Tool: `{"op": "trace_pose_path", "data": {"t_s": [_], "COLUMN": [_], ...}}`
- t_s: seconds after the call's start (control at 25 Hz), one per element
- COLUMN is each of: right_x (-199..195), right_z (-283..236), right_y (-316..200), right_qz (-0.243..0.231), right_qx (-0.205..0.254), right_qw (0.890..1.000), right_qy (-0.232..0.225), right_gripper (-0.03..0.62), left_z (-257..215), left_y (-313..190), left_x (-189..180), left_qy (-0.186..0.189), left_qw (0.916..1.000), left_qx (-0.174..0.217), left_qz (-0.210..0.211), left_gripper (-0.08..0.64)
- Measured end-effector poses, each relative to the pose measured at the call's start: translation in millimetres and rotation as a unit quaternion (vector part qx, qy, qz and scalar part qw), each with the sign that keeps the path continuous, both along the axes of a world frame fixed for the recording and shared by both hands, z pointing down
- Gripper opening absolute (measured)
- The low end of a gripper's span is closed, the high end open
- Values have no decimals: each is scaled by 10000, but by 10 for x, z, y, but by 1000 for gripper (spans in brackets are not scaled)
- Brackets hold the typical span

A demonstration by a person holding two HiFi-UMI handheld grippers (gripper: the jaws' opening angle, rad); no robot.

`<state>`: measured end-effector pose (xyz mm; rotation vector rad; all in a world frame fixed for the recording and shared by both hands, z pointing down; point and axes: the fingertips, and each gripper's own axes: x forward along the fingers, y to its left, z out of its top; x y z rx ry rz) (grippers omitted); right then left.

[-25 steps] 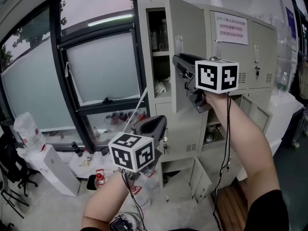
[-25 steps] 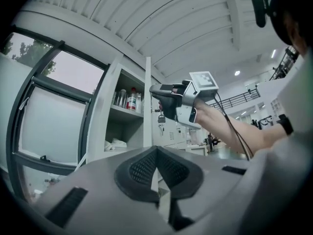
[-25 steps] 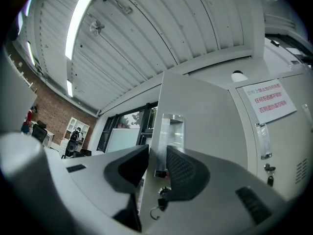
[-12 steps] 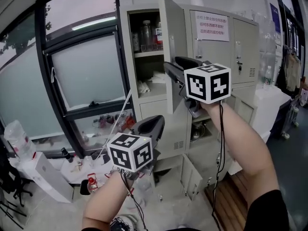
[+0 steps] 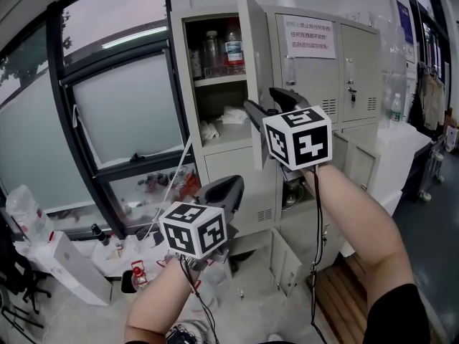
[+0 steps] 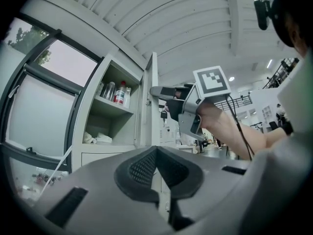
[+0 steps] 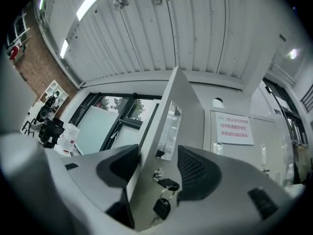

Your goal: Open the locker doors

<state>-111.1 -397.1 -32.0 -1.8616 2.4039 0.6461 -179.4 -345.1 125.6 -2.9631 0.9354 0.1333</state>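
**Top-left locker door open, its edge between your right jaws**

Your right gripper (image 5: 264, 100) is raised at the free edge of the pale grey metal locker door (image 5: 247, 49). That door is the upper-left one of the tall grey metal locker cabinet (image 5: 215, 165), and it stands swung out towards you.

In the right gripper view, your right gripper (image 7: 157, 165) has its jaws released. They have just been opening, and they straddle the door (image 7: 178, 106) edge-on. There is a clear gap on the right pad's side.

A bunch of keys with a black fob (image 7: 160, 208) hangs from the door's lock, just in front of those jaws.

Your left gripper (image 5: 222, 188) is held lower and to the left, well apart from the cabinet. In the left gripper view its jaws (image 6: 157, 168) are clenched together with nothing between them.

Behind the open door, clear bottles (image 5: 222, 49) stand on the upper shelf. A white notice with red print (image 5: 308, 36) is stuck on the closed door beside it.
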Motion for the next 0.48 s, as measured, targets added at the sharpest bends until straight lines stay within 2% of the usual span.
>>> {"op": "trace_pose_path", "data": {"t_s": [0.08, 0.32, 0.4, 0.48], "right_x": [63, 309, 388, 487], "right_z": [-8, 8, 12, 16], "right_y": [56, 247, 301, 346], "right_qz": [7, 177, 285, 423], "right_qx": [47, 180, 248, 319], "right_qw": [10000, 9997, 9993, 9986], "right_qy": [-16, 40, 73, 84], "right_gripper": [247, 175, 132, 127], "left_z": [23, 58, 60, 69], "left_y": [3, 33, 51, 76], "left_x": [49, 210, 260, 310], "left_qy": [-23, -63, -74, -91], "left_qw": [10000, 9997, 9996, 9994], "left_qx": [-32, -67, -64, -67], "left_qz": [48, 216, 280, 338], "left_gripper": [-2, -2, -2, -2]}}
